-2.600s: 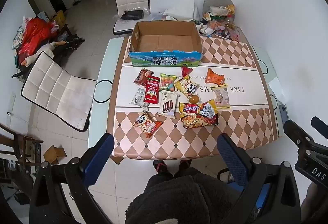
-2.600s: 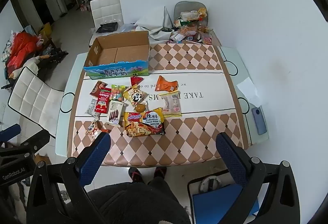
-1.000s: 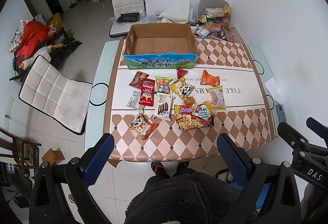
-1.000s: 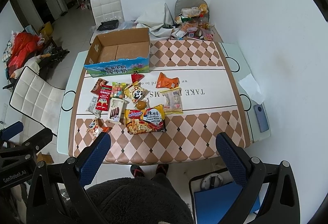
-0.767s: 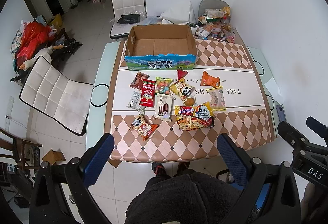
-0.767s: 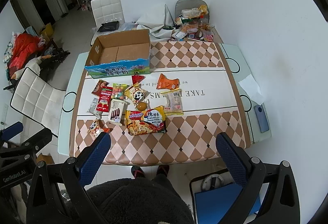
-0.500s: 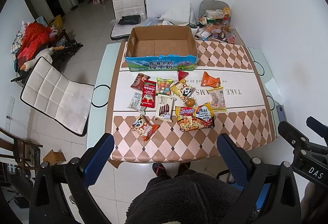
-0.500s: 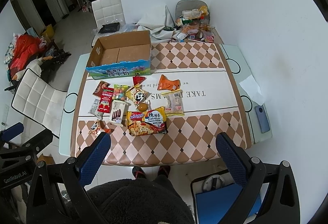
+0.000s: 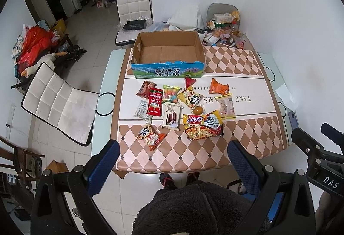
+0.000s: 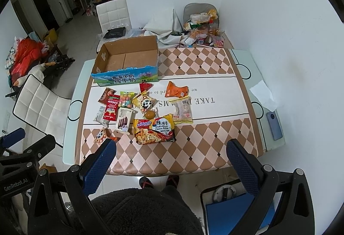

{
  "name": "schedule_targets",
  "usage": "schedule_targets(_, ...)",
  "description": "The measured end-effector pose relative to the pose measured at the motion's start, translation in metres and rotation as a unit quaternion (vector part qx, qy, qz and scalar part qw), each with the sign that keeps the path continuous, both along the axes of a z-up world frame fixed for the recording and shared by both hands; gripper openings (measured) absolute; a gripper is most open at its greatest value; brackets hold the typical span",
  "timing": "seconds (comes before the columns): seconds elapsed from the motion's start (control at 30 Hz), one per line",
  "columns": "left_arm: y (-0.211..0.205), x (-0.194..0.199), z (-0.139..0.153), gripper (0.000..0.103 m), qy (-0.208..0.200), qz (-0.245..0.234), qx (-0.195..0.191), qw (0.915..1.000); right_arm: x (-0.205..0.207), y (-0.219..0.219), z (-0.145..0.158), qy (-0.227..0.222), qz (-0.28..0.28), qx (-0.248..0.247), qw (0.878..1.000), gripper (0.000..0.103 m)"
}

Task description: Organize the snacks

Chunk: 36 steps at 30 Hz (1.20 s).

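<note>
Table (image 9: 193,155): snacks (image 9: 182,106) beyond spread, empty jaws.

I see a lived-in home dining room: white padded chairs (image 9: 58,104) around a cloth-covered desk (image 9: 193,149), tiled floor (image 9: 86,26), a heap of clothes (image 9: 34,41) far left, household clutter (image 9: 223,28) at the far end.

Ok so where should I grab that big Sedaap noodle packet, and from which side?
The Sedaap noodle packet lies flat with nothing in front of its near long edge. I'd come from the table's near side with the open right gripper, low, and pinch that near seam. Its far edge is crowded by the small round brown snack, so avoid that side.
</note>
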<state>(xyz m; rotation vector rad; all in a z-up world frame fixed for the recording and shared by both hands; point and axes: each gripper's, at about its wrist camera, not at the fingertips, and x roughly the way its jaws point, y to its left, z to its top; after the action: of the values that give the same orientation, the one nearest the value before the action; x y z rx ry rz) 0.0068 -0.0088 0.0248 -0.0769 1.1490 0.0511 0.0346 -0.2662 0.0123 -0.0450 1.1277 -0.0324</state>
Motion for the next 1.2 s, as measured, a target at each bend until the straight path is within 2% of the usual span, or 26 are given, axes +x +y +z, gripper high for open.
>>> schedule_targets(0.57, 0.002, -0.004, 0.001, 0.103, -0.008, 0.002, 0.004, 1.0000, -0.002, -0.001, 0.010, -0.006, 0.002, 0.009, 1.000, 0.103)
schedule_targets(0.73, 0.012, 0.010, -0.011, 0.103, -0.023, 0.018, 0.024, 0.9993, 0.004, -0.006, -0.007, 0.004, -0.006, 0.026, 1.000, 0.103)
schedule_targets(0.87, 0.024, 0.034, -0.041, 0.103, -0.010, 0.043, 0.034, 0.9985, 0.027, -0.017, -0.042, 0.021, -0.024, 0.037, 0.999, 0.103)
schedule_targets(0.93, 0.028, 0.048, -0.063, 0.103, 0.010, 0.049, 0.032, 0.9982, 0.045, -0.025, -0.065, 0.035, -0.036, 0.041, 0.998, 0.103)
schedule_targets(1.07, 0.035, 0.078, -0.113, 0.103, 0.050, 0.065, 0.034, 0.9961, 0.087, -0.044, -0.121, 0.066, -0.065, 0.049, 0.994, 0.103)
schedule_targets(1.2, 0.035, 0.108, -0.175, 0.103, 0.105, 0.067, 0.047, 0.9911, 0.130, -0.063, -0.187, 0.110, -0.083, 0.046, 0.989, 0.103)
